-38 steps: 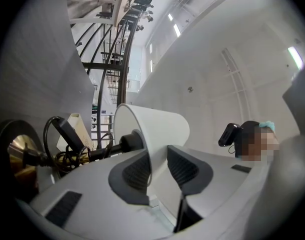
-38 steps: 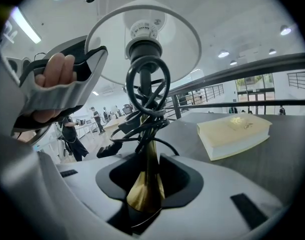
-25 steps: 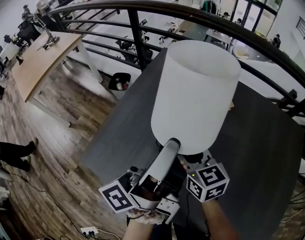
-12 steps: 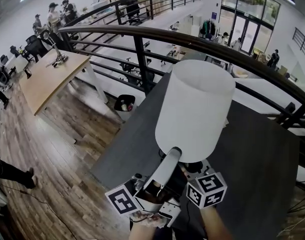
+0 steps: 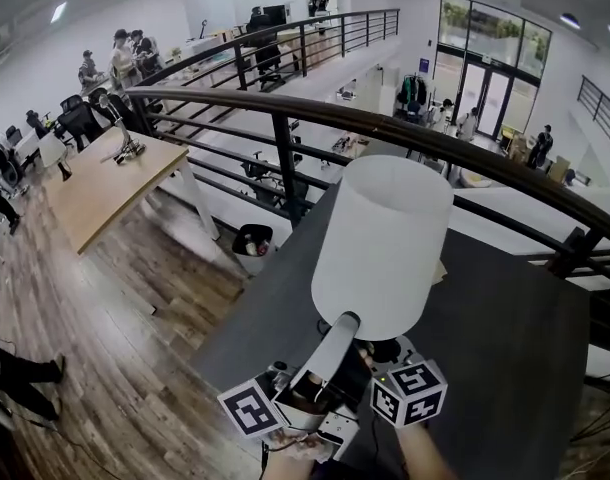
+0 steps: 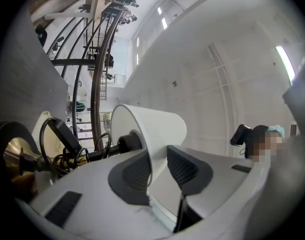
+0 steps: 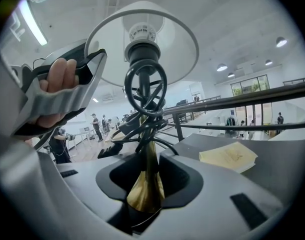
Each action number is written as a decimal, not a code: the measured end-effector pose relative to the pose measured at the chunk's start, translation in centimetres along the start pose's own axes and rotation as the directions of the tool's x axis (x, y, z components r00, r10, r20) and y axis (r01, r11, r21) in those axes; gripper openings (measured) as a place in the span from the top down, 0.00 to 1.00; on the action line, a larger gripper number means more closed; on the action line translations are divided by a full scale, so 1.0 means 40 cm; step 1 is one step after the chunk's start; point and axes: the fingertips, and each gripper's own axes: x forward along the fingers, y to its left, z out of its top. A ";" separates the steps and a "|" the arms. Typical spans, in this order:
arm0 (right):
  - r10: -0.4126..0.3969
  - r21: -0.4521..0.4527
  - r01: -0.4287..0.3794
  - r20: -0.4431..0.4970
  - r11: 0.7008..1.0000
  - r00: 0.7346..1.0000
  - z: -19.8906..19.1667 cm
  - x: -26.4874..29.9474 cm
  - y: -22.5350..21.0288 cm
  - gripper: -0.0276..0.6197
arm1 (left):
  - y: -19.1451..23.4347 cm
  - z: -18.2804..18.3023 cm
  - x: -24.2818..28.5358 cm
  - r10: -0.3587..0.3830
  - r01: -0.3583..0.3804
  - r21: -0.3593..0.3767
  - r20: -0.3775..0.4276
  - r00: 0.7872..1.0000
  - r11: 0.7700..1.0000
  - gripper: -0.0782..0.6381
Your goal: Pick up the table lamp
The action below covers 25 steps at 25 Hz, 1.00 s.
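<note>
L gripper [image 6: 157, 171] is clamped on the rim of the lamp [image 5: 385, 238] shade. R gripper [image 7: 145, 186] is pinched round the brass stem [image 7: 147, 159]. Lamp is held upright over the dark counter [image 5: 515, 328], near the railing [image 5: 285, 118].

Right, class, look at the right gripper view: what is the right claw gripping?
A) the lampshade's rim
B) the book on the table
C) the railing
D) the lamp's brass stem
D: the right claw is shut on the brass stem of the table lamp; the rim of the lampshade sits in the left claw instead.
</note>
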 end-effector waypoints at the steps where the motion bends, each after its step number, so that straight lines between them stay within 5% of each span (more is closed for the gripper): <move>1: -0.001 0.000 0.001 0.001 1.000 1.000 0.004 -0.006 0.003 0.75 | -0.007 -0.002 0.001 0.000 0.000 0.000 -0.002 1.000 1.000 0.72; 25: -0.024 0.006 0.024 0.031 1.000 0.999 0.066 -0.041 0.042 0.76 | -0.084 -0.001 0.016 -0.027 0.027 0.027 -0.021 0.999 0.999 0.73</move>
